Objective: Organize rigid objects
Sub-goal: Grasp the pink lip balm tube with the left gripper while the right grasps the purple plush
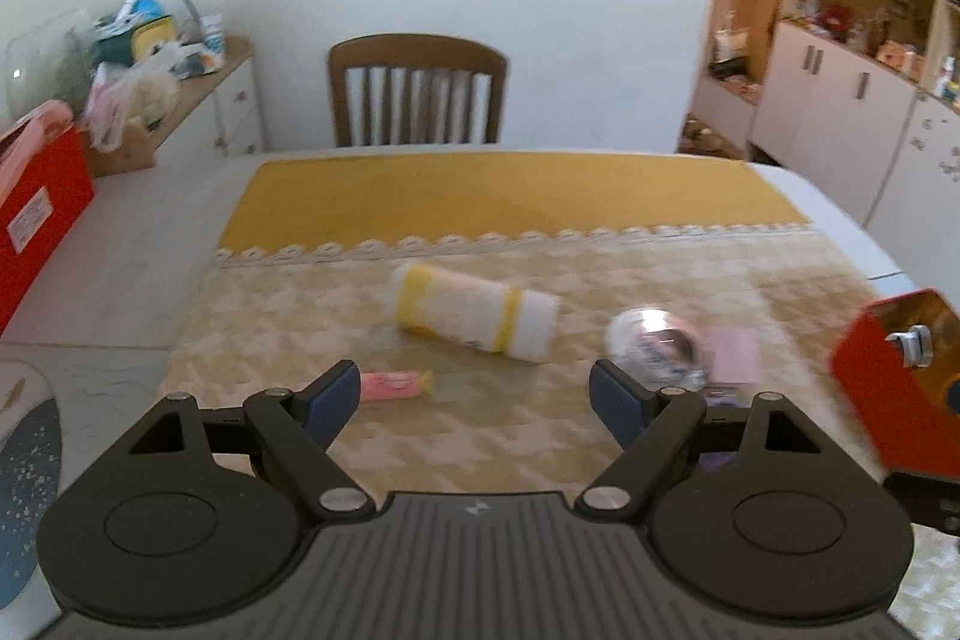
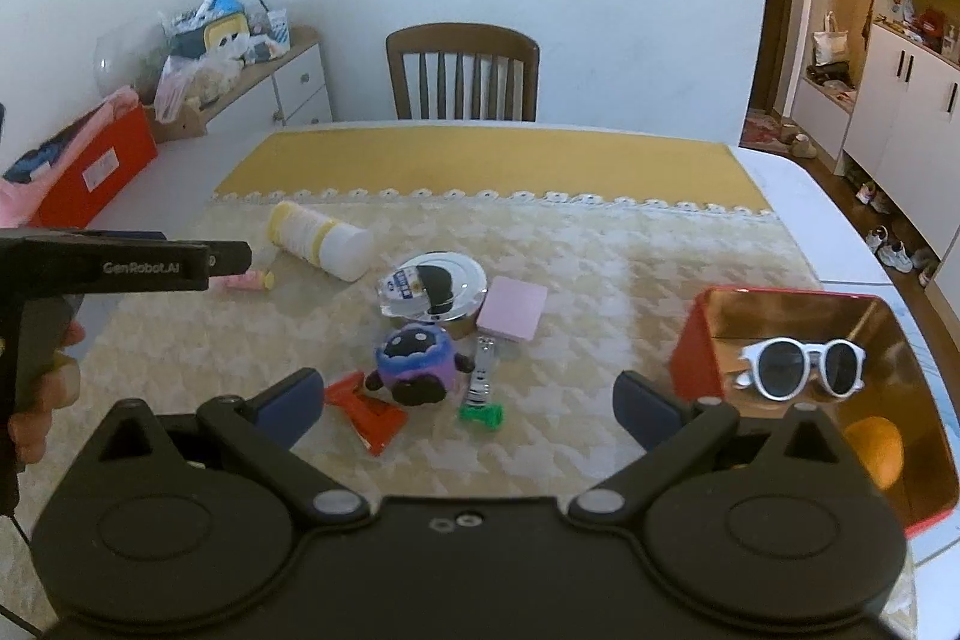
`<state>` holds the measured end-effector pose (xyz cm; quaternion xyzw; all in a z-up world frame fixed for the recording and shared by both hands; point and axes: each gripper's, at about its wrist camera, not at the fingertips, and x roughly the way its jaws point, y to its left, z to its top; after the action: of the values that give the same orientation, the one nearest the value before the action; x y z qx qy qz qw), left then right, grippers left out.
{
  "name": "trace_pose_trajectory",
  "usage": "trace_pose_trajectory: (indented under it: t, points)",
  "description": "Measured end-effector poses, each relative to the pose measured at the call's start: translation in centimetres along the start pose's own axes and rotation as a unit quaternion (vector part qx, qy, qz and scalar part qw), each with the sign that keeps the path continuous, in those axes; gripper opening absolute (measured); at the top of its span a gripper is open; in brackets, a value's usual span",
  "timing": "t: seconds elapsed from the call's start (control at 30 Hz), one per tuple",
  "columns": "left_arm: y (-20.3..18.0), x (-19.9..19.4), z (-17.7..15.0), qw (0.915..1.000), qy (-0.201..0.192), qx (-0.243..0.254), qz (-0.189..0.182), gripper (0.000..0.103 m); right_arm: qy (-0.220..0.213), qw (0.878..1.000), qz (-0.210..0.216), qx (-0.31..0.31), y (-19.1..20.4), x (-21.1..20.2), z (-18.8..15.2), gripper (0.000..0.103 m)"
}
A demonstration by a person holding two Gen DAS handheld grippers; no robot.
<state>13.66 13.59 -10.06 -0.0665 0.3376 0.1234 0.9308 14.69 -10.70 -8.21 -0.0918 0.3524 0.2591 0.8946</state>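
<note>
Both grippers spread wide and empty above a cluttered tablecloth (image 2: pixel 600 250).

From the left: left gripper (image 1: pixel 474 397) agape, pink wrapped candy (image 1: pixel 396 386) just beyond its left finger, fallen white-and-yellow bottle (image 1: pixel 474 311) farther off; right gripper (image 2: pixel 468 403) likewise agape, red packet (image 2: pixel 366 412), purple toy (image 2: pixel 414 361), nail clipper (image 2: pixel 482 370) between the fingers; white sunglasses (image 2: pixel 804 365) inside red box (image 2: pixel 690 346), rightmost.

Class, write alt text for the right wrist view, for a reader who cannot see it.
The open right gripper hovers over a table strewn with small objects: a purple toy, nail clippers and a round tin. White sunglasses lie in a red box at right.
</note>
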Motion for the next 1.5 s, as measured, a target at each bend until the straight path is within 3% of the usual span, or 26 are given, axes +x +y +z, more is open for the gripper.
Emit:
trace_pose_trajectory:
  t: [0.47, 0.97, 1.2, 1.5]
  points:
    - [3.3, 7.6, -0.9, 0.9974, 0.039, -0.034, 0.051, 0.084, 0.041, 0.998, 0.005, -0.045, 2.4, 6.4, 1.4, 0.092]
    - [3.5, 10.4, -1.5, 0.9966, 0.045, -0.035, 0.060, 0.083, 0.080, 0.996, 0.013, -0.044, 3.0, 10.3, 1.5, 0.070]
    - [3.3, 10.2, -1.3, 0.9970, 0.038, -0.026, 0.062, 0.059, 0.078, 0.996, 0.009, -0.048, 3.0, 10.4, 1.4, 0.063]
    - [2.6, 9.3, -1.3, 0.9973, 0.039, -0.014, 0.060, 0.059, 0.075, 0.995, 0.010, -0.059, 2.9, 9.9, 1.3, 0.061]
